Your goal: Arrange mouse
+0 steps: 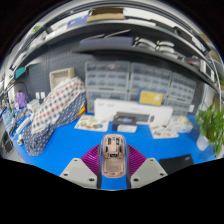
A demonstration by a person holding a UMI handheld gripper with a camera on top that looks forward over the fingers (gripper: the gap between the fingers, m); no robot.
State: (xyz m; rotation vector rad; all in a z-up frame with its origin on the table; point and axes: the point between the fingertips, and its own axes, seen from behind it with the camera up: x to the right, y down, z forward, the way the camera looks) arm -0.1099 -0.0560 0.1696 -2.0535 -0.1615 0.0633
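A beige computer mouse (pixel 113 157) sits between my gripper's (pixel 113 160) two fingers, its length running along them. The purple pads (pixel 93 157) press against both of its sides. The mouse is held above a blue table surface (pixel 70 140). My gripper is shut on the mouse.
A chair with a plaid cloth (pixel 55 112) stands to the left beyond the table. A white machine (pixel 128 112) sits at the table's far edge, with papers (pixel 92 124) beside it. Shelves with drawer boxes (pixel 135 80) line the back wall. A green plant (pixel 212 125) is at the right.
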